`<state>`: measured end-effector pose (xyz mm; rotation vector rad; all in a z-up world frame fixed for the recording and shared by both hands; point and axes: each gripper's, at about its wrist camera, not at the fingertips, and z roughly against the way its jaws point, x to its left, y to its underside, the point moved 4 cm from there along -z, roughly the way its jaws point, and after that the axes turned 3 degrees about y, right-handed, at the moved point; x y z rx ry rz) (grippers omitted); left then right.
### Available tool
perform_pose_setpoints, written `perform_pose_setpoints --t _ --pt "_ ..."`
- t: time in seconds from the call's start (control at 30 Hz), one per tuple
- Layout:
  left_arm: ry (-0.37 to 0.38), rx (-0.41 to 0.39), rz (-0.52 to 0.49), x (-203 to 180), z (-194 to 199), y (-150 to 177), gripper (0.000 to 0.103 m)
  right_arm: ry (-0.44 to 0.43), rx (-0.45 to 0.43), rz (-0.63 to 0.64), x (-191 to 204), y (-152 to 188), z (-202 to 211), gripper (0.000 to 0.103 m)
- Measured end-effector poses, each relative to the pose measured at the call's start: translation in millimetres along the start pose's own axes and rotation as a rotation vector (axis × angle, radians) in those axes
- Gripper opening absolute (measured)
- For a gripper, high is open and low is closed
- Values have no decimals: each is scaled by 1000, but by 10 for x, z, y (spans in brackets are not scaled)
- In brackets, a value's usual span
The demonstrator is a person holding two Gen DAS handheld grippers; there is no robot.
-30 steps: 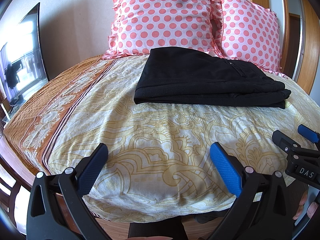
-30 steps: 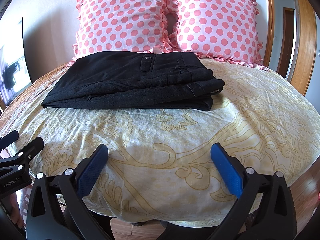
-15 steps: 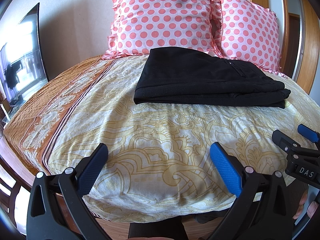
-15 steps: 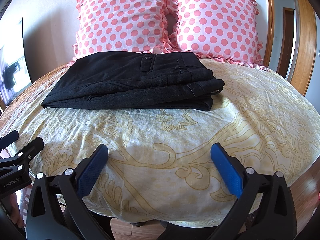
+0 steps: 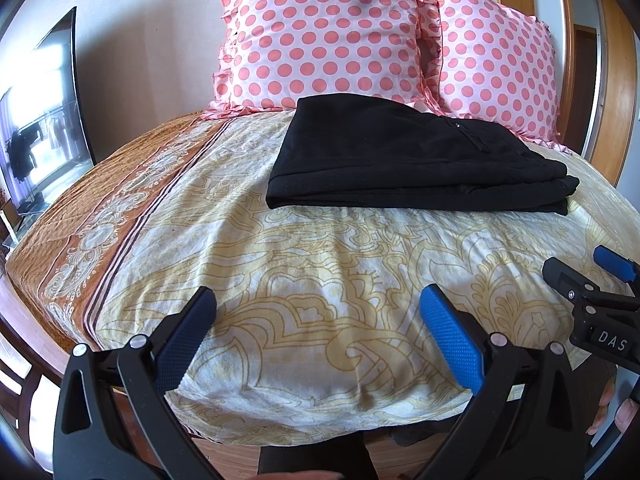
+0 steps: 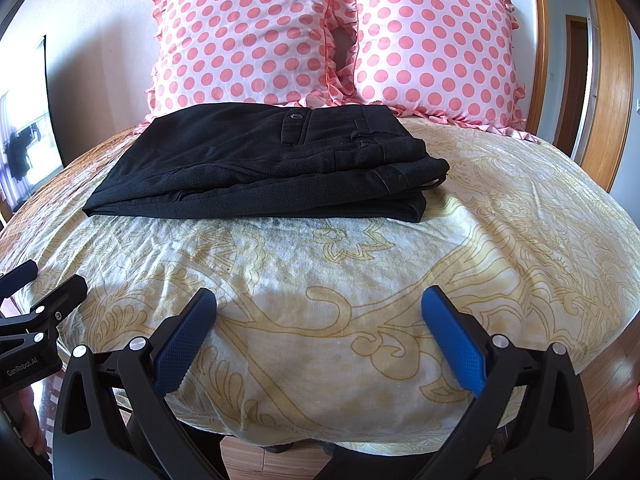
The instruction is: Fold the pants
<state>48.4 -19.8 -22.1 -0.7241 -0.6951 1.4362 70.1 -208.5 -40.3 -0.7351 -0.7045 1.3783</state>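
Neatly folded, one pair of black pants [image 6: 264, 168] lies on the bedspread [image 6: 360, 280] before two dotted pillows [image 6: 244, 36]; left gripper [image 5: 316, 332] and right gripper [image 6: 318, 332] hover apart, jaws spread, empty, handles cropped

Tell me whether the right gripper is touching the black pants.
Apart. In the right wrist view, the open right gripper sits near the bed's front edge, with a wide stretch of bare yellow bedspread between its fingertips and the folded black pants.
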Motion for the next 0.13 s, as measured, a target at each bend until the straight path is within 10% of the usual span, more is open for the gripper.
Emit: perform_pose_setpoints --t 0.13 --pt "0 -1 0 -3 1 -2 101 0 0 0 1 -1 -2 102"
